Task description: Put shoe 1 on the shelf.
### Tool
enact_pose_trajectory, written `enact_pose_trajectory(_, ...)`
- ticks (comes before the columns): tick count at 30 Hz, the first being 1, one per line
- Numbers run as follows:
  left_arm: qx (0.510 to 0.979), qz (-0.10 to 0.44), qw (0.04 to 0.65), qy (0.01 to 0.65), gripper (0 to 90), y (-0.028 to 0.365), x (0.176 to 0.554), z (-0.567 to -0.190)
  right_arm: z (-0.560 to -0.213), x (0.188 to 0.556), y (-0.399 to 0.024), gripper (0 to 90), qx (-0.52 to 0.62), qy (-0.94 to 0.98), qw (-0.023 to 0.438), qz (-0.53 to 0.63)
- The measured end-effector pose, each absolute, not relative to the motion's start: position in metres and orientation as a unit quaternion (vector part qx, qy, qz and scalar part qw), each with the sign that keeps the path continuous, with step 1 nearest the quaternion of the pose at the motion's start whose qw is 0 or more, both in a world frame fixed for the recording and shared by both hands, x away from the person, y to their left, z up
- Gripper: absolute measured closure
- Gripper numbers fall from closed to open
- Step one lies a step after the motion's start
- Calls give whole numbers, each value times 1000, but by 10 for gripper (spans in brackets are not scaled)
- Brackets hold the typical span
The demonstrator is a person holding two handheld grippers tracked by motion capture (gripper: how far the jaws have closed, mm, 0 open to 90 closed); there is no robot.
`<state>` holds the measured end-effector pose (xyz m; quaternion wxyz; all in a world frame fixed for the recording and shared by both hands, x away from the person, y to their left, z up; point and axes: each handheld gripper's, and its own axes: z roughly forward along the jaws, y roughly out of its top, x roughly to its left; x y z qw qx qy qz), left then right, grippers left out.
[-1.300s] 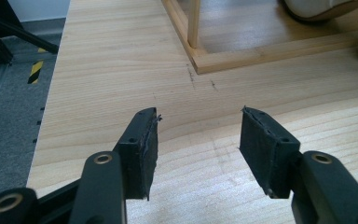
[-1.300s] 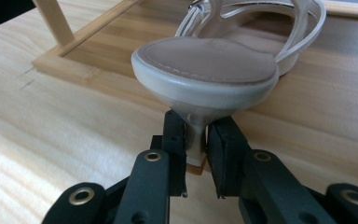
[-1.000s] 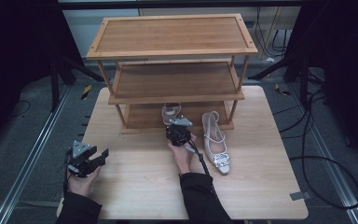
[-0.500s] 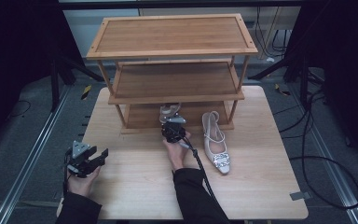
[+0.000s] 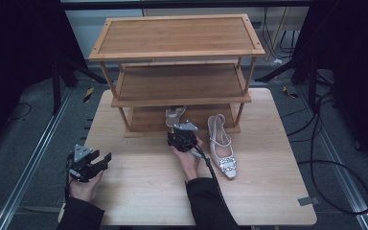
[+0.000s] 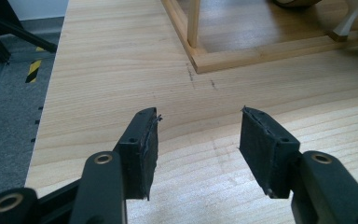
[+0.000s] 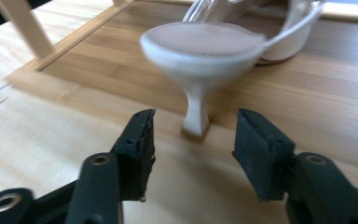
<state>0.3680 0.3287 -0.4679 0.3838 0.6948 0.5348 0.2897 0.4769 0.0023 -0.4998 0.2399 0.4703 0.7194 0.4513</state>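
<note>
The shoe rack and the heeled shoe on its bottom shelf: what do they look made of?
Shoe rack: seemingly wood or bamboo, smooth light-brown finish, visible grain lines. Heeled shoe: pale cream, matte insole, glossy heel with a tan tip; probably synthetic or leather, which one I cannot tell.

Light pale-wood bench with rounded corners carries a three-tier brown wooden shoe shelf at its far middle, standing straight on the bench top. White heeled sandal with a slim heel stands on the shelf's bottom board, toe pointing far, heel at the near edge. Second white slingback sandal with a jewelled buckle lies directly on the bench, just right of the shelf's near right post, toe pointing near. Faint pencil marks on the bench by the shelf's near left corner.
</note>
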Motion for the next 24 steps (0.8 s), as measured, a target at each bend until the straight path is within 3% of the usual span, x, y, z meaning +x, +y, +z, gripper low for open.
enact_pose_trajectory(7,697,299,375,532,503,328,368,-468,-469,434,-29,333,422,741,220,473)
enact_pose_trajectory(10,699,303,372,531,504,328,368,-468,-453,419,-48,316,412,743,236,472)
enact_pose_trajectory(24,694,302,381,532,476,329,368,-471,-427,372,-141,309,420,734,274,457)
